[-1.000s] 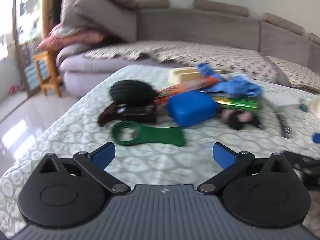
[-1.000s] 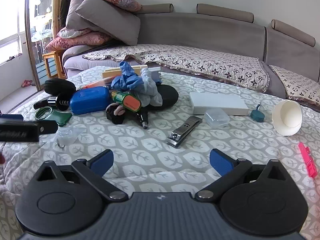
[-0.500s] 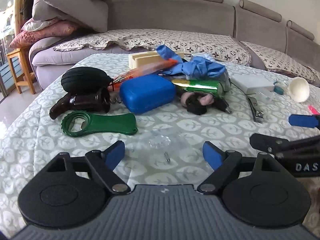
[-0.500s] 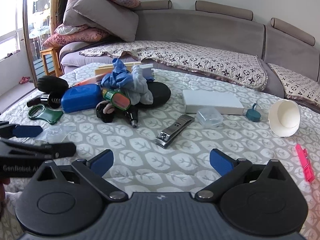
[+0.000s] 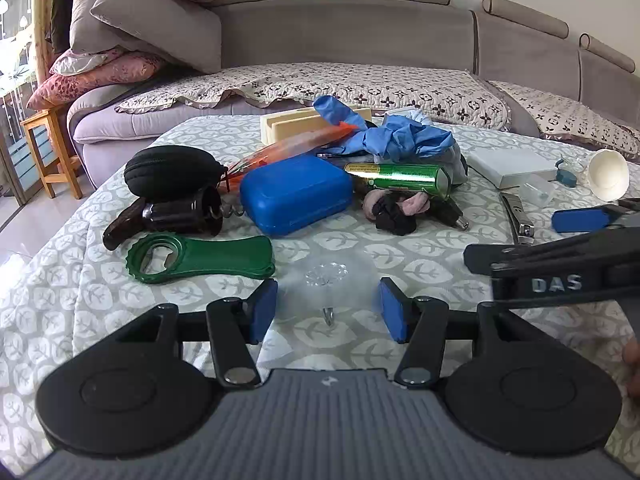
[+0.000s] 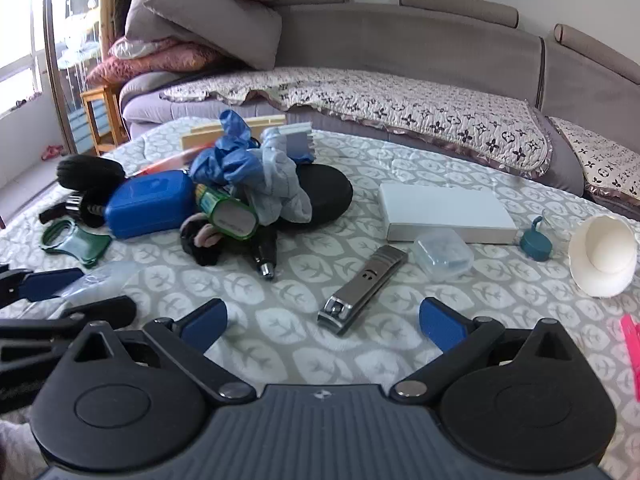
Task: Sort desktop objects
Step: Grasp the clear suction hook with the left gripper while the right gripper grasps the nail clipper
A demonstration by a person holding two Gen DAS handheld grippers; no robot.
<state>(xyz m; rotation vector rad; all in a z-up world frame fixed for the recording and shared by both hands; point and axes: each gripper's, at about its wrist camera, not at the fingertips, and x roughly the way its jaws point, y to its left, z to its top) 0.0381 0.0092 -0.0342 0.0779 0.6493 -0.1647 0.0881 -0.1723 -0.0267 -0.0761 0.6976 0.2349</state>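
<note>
A clear plastic suction hook point(image 5: 326, 284) lies on the leaf-patterned cloth between the blue pads of my left gripper point(image 5: 327, 311), which is open and partly narrowed around it. It also shows in the right wrist view point(image 6: 105, 276). My right gripper point(image 6: 323, 320) is open and empty, just short of a metal nail clipper point(image 6: 362, 289). Behind lie a green bottle opener point(image 5: 198, 258), a blue case point(image 5: 295, 194), a green battery point(image 5: 398, 178), blue gloves point(image 5: 394, 136) and a black pouch point(image 5: 170, 170).
A white box point(image 6: 444, 214), a small clear case point(image 6: 443, 254), a teal cap point(image 6: 535, 242), a white paper cup point(image 6: 602, 255) and a pink clip point(image 6: 632, 340) lie at the right. The right gripper's finger point(image 5: 560, 256) crosses the left view. A grey sofa point(image 5: 360, 40) stands behind.
My left gripper has moved forward onto the clear hook and its fingers have narrowed around it. My right gripper has moved closer to the nail clipper.
</note>
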